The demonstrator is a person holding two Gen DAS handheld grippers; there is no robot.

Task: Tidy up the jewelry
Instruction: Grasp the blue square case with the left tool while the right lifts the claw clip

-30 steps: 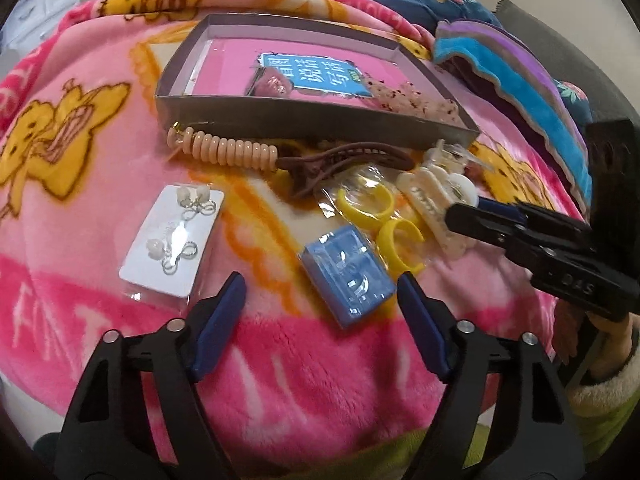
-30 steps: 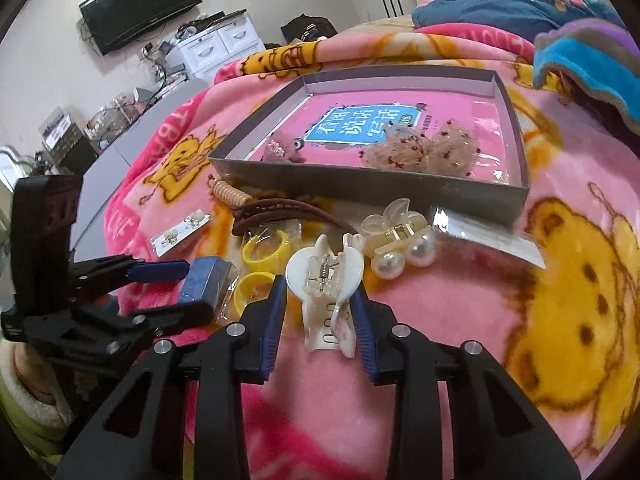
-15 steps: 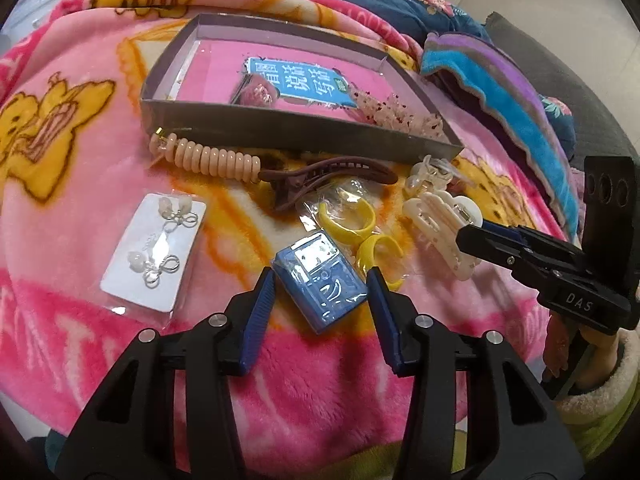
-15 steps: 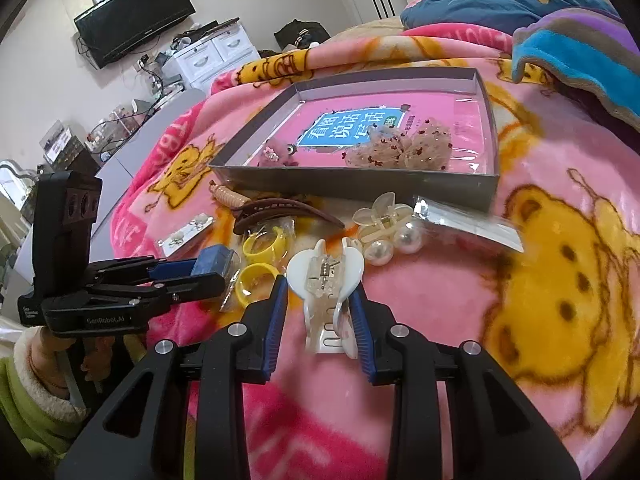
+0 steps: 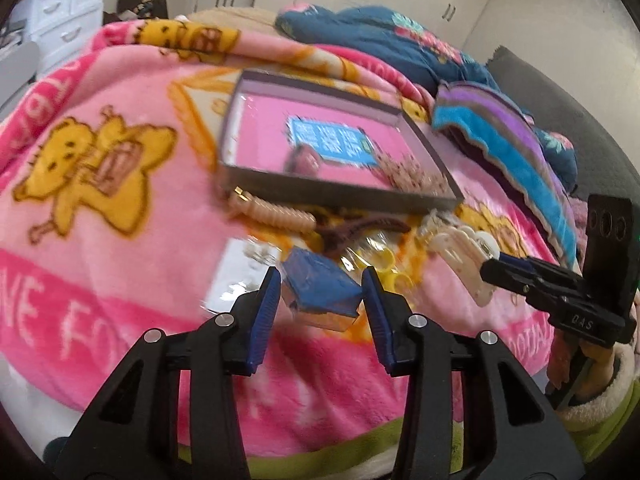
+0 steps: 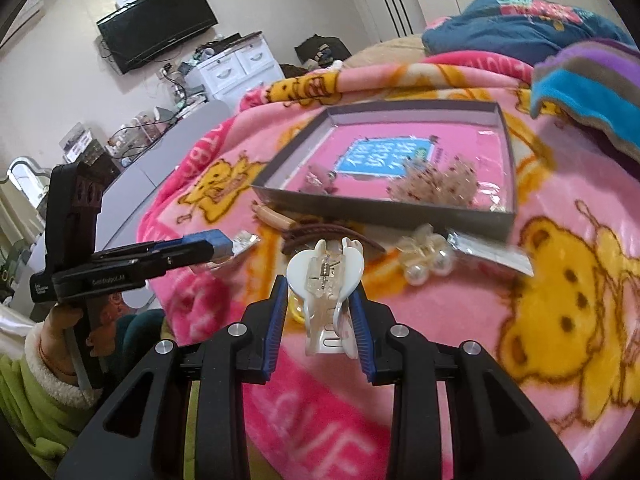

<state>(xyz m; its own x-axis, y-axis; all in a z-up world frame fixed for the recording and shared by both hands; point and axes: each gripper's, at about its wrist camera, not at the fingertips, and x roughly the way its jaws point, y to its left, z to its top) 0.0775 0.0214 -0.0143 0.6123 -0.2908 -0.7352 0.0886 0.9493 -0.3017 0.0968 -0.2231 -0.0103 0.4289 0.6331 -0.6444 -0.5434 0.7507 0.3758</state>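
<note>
A small blue box (image 5: 320, 292) sits between the blue pads of my left gripper (image 5: 320, 280), raised off the pink blanket; the jaws are closing and press on its sides. The right wrist view shows the same box (image 6: 220, 240) at the tip of the left gripper (image 6: 208, 250). My right gripper (image 6: 320, 292) is shut on a white hair claw clip (image 6: 324, 276), held above the blanket. From the left wrist view, that clip (image 5: 460, 248) sticks out of the right gripper (image 5: 492, 270). Behind them lies a shallow grey tray (image 6: 380, 210) holding a speckled hair tie (image 6: 436, 184).
In front of the tray lie a beige coil hair tie (image 5: 276, 214), a brown hair clip (image 5: 360, 228), yellow rings (image 5: 380, 258), an earring card (image 5: 240, 272), a pearl clip (image 6: 428, 258) and a clear packet (image 6: 488, 250). Folded blankets (image 5: 500, 140) are piled at the right.
My left gripper has closed around the blue box and lifted it off the blanket. The right gripper has risen a little with the white claw clip still in it.
</note>
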